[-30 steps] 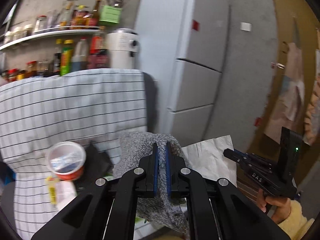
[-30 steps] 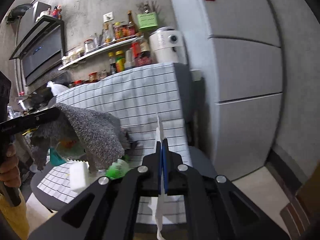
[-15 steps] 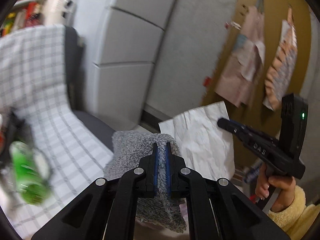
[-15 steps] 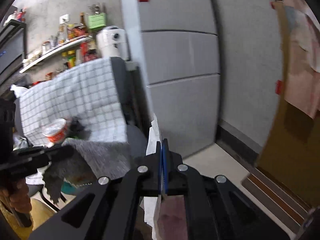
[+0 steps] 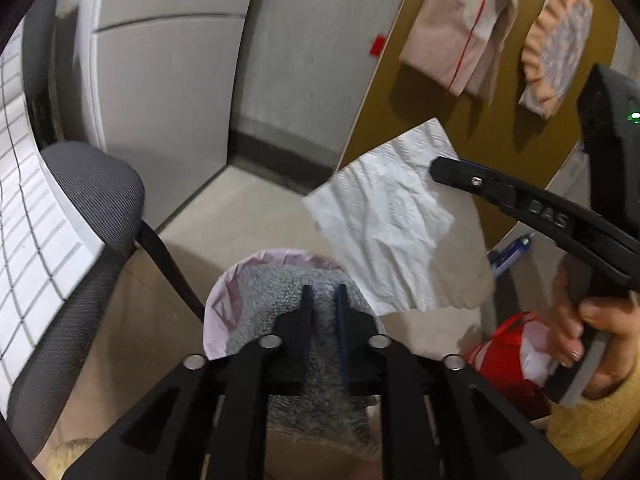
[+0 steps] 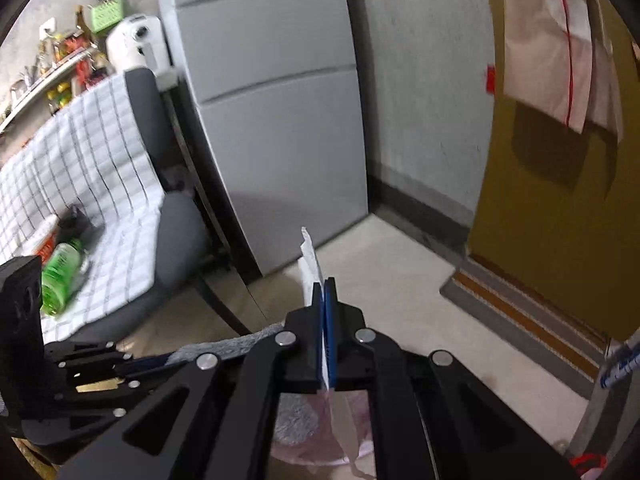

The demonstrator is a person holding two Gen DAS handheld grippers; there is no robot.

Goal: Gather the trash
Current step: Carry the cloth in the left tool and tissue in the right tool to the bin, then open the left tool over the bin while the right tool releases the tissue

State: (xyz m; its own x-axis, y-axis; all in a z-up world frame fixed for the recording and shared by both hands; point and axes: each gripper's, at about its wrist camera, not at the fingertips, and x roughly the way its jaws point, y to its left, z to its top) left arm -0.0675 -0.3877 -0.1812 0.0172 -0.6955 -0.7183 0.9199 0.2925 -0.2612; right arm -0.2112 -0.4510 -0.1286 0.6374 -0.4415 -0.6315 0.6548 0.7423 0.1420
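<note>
The step in hand looks like the drop: both pieces of trash hang over the bin (image 5: 224, 300), a round pail on the floor lined with a pink bag, beside the grey chair (image 5: 84, 216); to do it well, the left gripper (image 5: 323, 304) should hold over the middle of the opening until the grey cloth (image 5: 280, 280) has slid clear of the pads, since the cloth is bulky and could catch on the rim or drag the liner inward; its jaws are opening now, the cloth between them and draped down into the mouth of the bin, and whether the pads press on it I cannot tell. The right gripper (image 6: 325, 308) has its jaws together, clamped on a corner of the white tissue (image 5: 384, 232); the tissue is light and hangs off to the side of the bin in the left wrist view, so it wants to come nearer the centre and lower before release, or it may drift to the floor.

Both grippers point forward and steeply down toward the floor; the left sits directly above the bin, the right just beside it, reaching in from the right with the hand (image 5: 580, 328) wrapped around its handle, a yellow sleeve at the wrist; the two tools are near each other but apart. More trash, a green bottle (image 6: 60, 276) among it, lies on the checked surface (image 6: 80, 160) behind the chair.
</note>
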